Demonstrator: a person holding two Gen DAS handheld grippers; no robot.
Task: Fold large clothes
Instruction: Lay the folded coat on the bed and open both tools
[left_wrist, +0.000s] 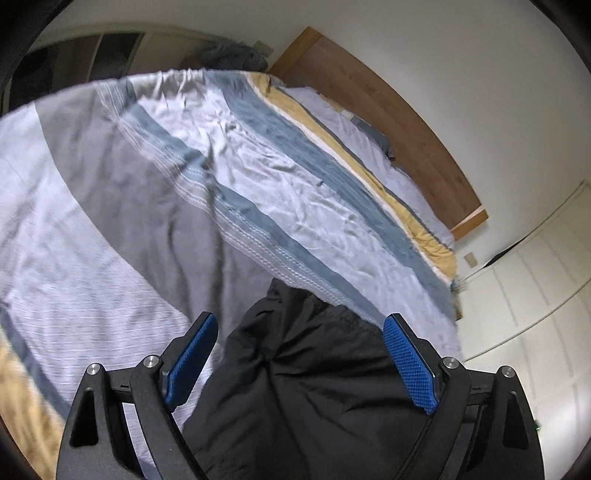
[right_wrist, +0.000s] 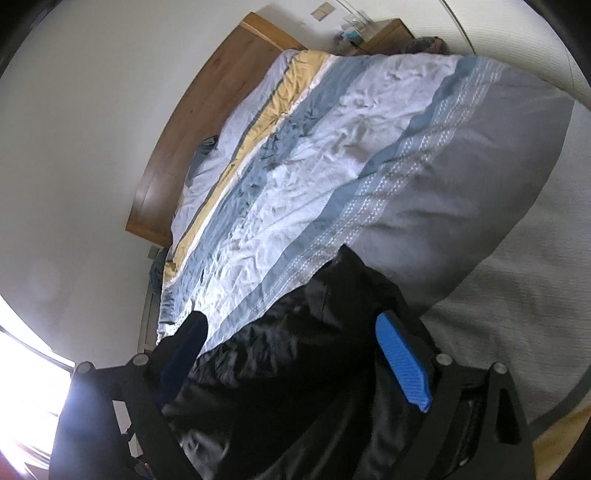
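Jaws of both grippers wide apart, gripping nothing, black crumpled garment (left_wrist: 314, 387) lying between them on striped bedspread (left_wrist: 240, 166)

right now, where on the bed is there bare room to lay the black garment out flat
The striped bedspread lies bare from the black garment up to the wooden headboard, and also across the grey and white bands to the garment's left in the left wrist view. It is crowded only at the near edge, where the garment sits between both open hand-held grippers.

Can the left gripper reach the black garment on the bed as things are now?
Probably yes: the left gripper is open, and the black garment lies right below its blue pads, with nothing between.
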